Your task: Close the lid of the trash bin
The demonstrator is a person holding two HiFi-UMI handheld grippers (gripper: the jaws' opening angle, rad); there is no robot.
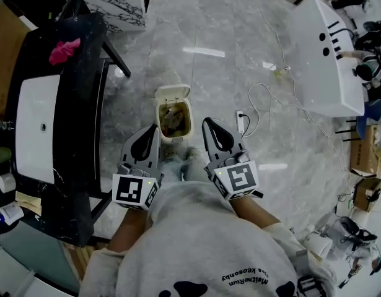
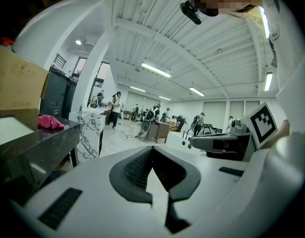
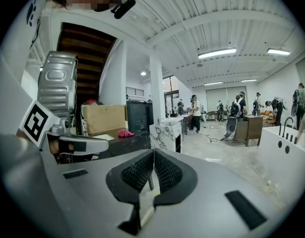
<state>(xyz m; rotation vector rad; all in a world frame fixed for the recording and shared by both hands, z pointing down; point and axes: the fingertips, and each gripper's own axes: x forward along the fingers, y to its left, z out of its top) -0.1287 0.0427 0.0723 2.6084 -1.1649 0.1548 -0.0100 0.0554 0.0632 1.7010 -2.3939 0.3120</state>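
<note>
**Bin open, both jaws shut, neither on the lid**

Risks first. The small cream plastic trash bin (image 1: pixel 160 119) stands loose on polished grey stone floor (image 1: pixel 209 30). My guess is a shove on its body rather than its lid would skid it or tip it away from me. The hinged cream lid (image 1: pixel 172 93) stands upright at the far side, so I must reach over the opening. A careless dip could catch the rim or the rubbish. Brown scraps (image 1: pixel 174 121) sit fairly high inside and might keep the lid from seating flat. A white power strip with cord (image 1: pixel 240 123) lies just beside my right side, so there is a snag risk.

My left gripper (image 1: pixel 153 131) and right gripper (image 1: pixel 208 125) flank the bin's near end, one each side. Both pairs of jaws are pressed together with nothing between them. Neither gripper view shows the bin.

The bin itself is rectangular with rounded corners and wide open.
</note>
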